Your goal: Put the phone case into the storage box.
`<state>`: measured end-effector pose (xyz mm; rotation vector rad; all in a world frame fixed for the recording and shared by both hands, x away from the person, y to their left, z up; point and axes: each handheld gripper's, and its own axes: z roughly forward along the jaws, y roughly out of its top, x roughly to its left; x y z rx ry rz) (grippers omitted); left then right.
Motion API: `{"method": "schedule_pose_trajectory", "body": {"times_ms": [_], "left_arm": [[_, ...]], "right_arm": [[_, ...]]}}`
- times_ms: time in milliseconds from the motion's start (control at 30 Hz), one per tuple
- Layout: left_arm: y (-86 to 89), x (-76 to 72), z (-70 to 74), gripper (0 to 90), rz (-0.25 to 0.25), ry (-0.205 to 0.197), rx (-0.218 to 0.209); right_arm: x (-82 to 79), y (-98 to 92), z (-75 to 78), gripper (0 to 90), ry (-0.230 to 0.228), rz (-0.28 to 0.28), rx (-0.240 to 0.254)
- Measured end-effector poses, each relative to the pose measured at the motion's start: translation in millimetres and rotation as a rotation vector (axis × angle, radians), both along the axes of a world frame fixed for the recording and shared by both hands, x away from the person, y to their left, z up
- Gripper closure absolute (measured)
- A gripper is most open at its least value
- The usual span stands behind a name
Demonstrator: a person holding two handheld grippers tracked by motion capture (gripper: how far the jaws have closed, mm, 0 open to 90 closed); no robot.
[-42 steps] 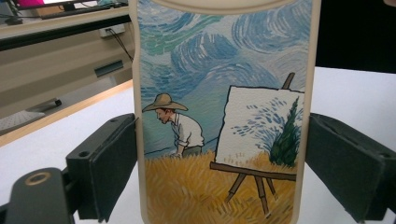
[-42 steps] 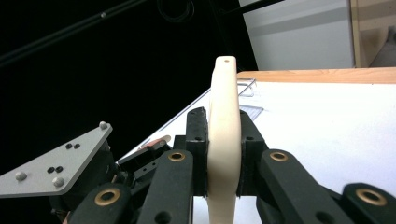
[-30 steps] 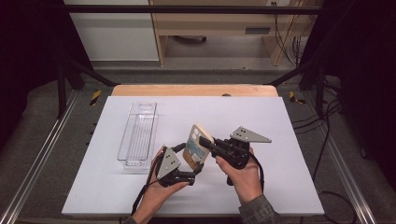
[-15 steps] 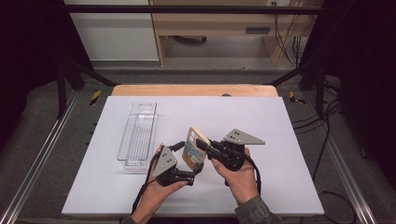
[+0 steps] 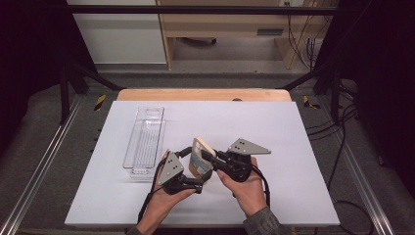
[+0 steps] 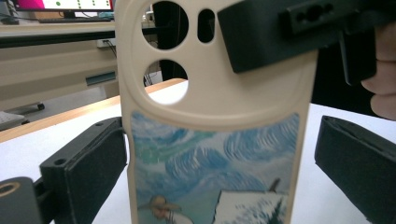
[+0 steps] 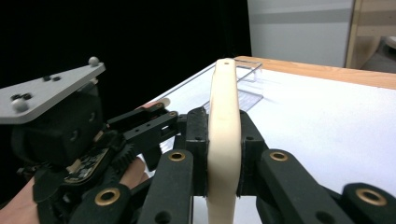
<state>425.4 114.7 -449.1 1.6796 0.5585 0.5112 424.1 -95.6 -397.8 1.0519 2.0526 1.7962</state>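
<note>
Both left gripper (image 5: 195, 169) fingers just opened, phone case (image 5: 199, 157) between

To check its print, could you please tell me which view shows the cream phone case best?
The left gripper view: the cream phone case faces it, showing painted sky and lens holes. The right gripper view shows only its edge; the high view shows it small.
</note>
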Motion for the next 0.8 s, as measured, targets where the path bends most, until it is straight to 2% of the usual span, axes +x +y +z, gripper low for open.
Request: {"method": "schedule_pose_trajectory", "body": {"times_ms": [300,600,800], "left_arm": [[1.8,0.6,0.7,2.6,0.008,0.001,-0.005],[3.3,-0.1,3.6,8.5,0.017,-0.007,-0.005],[5.7,-0.6,6.2,10.1,0.032,0.014,-0.001]], "right_arm": [[-2.5,11.0,-2.6,79.4,-0.007,0.026,-0.041],[-2.9,12.0,-5.3,79.3,0.000,0.031,-0.049],[-0.3,13.6,-5.3,79.2,0.010,0.036,-0.041]]}}
